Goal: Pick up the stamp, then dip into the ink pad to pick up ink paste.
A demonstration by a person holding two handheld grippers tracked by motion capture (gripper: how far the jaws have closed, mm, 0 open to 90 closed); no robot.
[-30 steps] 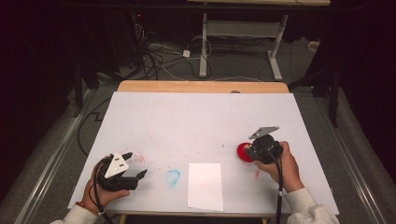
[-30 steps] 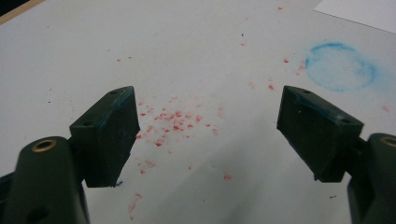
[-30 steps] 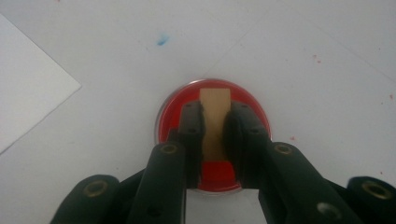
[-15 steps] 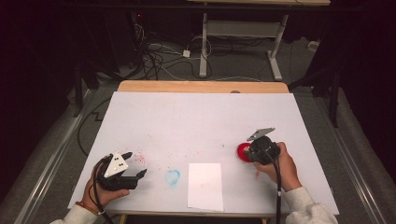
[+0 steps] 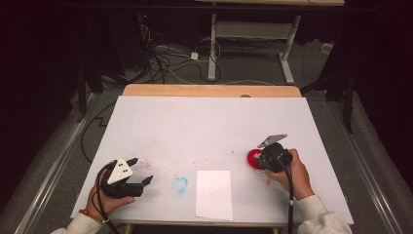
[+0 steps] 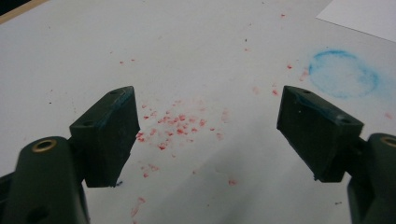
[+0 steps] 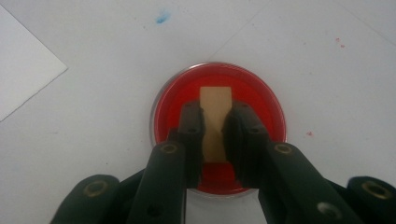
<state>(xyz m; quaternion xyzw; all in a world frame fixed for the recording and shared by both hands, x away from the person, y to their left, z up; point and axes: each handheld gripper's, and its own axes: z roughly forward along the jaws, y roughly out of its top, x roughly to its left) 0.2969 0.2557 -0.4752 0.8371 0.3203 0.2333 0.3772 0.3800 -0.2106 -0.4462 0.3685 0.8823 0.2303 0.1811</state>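
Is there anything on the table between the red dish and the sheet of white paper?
Nothing visible. The red dish sits right of the white paper with bare table between them. The right gripper holds a tan strip over the dish.

The right gripper [image 5: 266,154] is being brought slightly nearer the person and lower than a second ago, so that the red dish [image 5: 253,159] is now being covered on its right side. In the right gripper view a tan strip [image 7: 215,122] is being pinched between the jaws over the dish [image 7: 168,105]. The left gripper [image 5: 140,171] is being tilted slightly.
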